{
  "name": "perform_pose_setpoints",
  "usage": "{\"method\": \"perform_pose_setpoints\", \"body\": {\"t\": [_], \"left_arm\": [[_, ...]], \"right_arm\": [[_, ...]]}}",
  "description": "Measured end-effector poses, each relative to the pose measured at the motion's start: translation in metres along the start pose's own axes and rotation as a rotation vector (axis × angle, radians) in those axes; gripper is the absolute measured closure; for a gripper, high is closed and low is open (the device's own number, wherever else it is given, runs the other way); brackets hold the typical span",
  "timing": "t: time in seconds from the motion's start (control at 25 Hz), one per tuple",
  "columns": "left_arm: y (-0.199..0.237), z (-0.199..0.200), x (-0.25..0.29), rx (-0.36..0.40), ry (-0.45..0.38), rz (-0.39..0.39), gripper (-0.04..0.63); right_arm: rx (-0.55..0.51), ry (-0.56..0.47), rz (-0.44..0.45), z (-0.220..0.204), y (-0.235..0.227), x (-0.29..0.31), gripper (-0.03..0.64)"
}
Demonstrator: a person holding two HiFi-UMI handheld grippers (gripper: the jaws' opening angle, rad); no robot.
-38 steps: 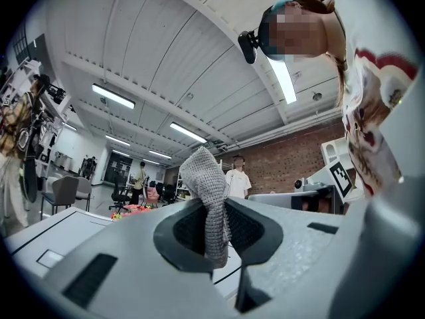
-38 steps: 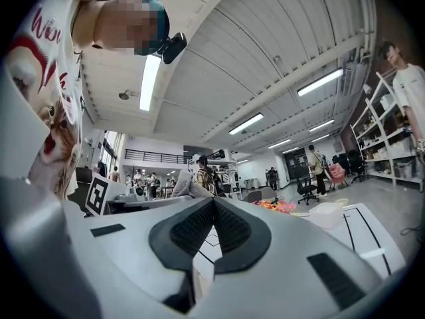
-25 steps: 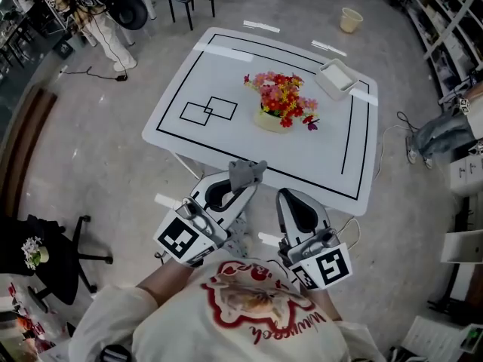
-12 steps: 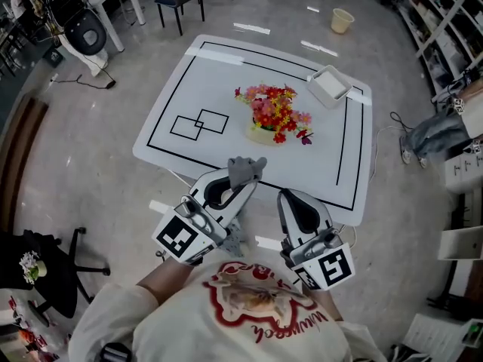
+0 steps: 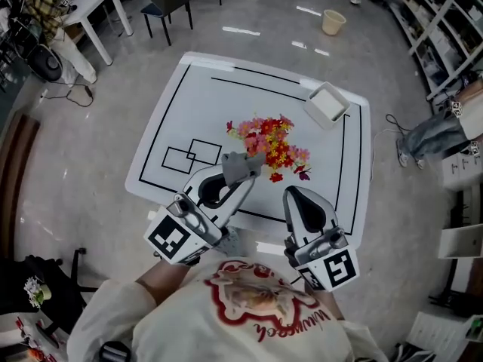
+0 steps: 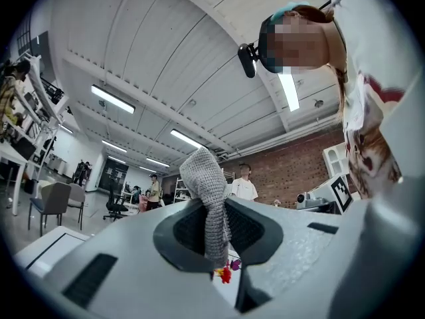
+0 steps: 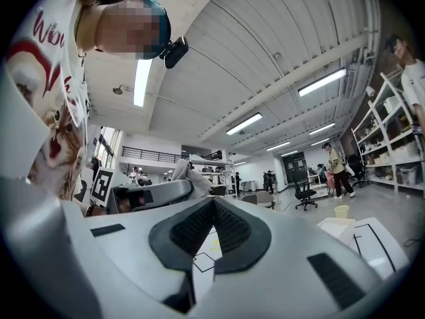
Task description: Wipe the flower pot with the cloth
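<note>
1. Leftward, the left tongs (image 5: 240, 173) are seen clamped on a grey knitted cloth (image 5: 241, 164), held over the near part of the white tabletop (image 5: 189, 96).
2. Just beyond the cloth, red, pink and yellow flowers (image 5: 270, 143) are found near the tabletop's middle; the flower pot itself is hidden beneath them.
3. Further right, the right tongs (image 5: 293, 193) are held together, with nothing between them.
4. A white tray (image 5: 327, 102) is set at the far right corner.

Left tool (image 5: 241, 173) and right tool (image 5: 296, 194) now closer to the flowers (image 5: 266, 138)
</note>
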State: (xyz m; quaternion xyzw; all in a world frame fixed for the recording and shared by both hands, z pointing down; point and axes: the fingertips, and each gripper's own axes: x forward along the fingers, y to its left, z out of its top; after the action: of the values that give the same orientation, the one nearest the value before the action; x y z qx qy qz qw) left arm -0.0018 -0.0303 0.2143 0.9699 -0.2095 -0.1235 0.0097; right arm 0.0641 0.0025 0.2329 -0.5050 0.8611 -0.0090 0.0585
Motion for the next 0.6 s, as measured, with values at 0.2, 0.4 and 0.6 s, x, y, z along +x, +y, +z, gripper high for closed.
{"method": "perform_pose_setpoints", "body": {"t": [0.2, 0.4, 0.6], "left_arm": [[0.041, 0.004, 0.019, -0.014, -0.004, 0.001, 0.554], [0.075, 0.002, 0.03, -0.026, 0.006, 0.004, 0.554], [0.104, -0.005, 0.044, -0.03, 0.025, -0.006, 0.554]], "right_arm": [[-0.023, -0.024, -0.022, 0.011, -0.026, 0.034, 0.618], [-0.007, -0.013, -0.048, 0.013, -0.041, 0.06, 0.618], [0.002, 0.002, -0.08, 0.009, -0.061, 0.081, 0.618]]}}
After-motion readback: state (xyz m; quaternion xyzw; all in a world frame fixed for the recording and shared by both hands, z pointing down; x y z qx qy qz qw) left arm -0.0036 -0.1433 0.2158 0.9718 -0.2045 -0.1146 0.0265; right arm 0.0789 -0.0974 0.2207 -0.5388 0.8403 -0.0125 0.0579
